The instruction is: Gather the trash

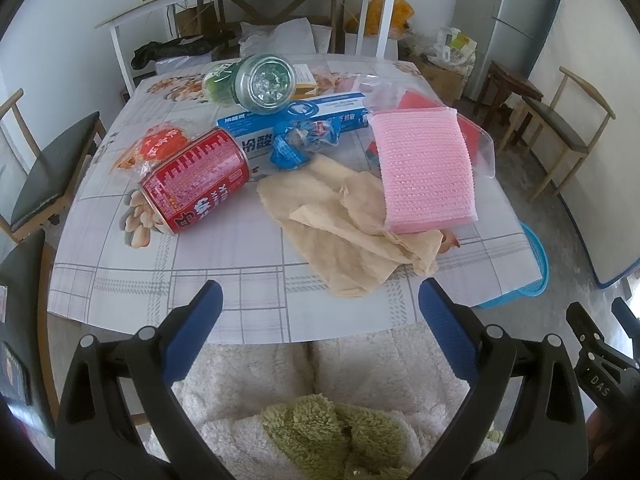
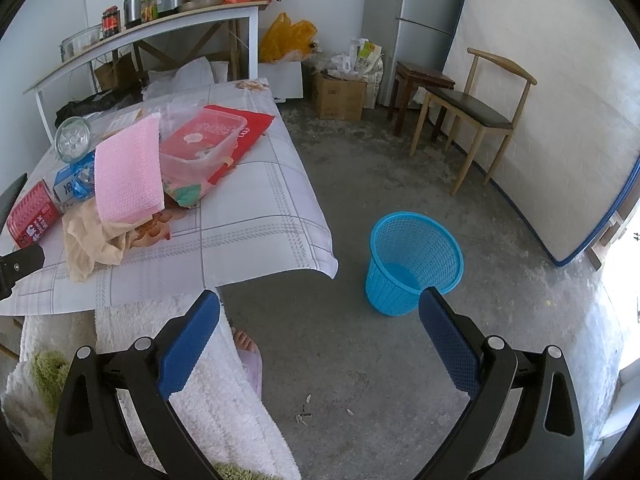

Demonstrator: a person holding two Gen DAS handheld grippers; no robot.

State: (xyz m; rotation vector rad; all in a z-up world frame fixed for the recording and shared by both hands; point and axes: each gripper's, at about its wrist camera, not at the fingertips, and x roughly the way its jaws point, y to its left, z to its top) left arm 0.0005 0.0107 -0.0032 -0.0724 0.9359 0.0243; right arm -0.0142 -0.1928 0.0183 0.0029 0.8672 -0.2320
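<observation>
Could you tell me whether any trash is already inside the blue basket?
No, the blue basket on the floor shows only its bare bottom in the right wrist view.

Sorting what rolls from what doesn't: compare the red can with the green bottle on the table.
The red can is opaque, printed with white text; the green bottle is see-through with a label. The can is shorter and straight-walled; the bottle shows a moulded, petal-shaped base. The can lies near the table's front left; the bottle lies further back. Both lie on their sides, and neither gripper touches them.
</observation>
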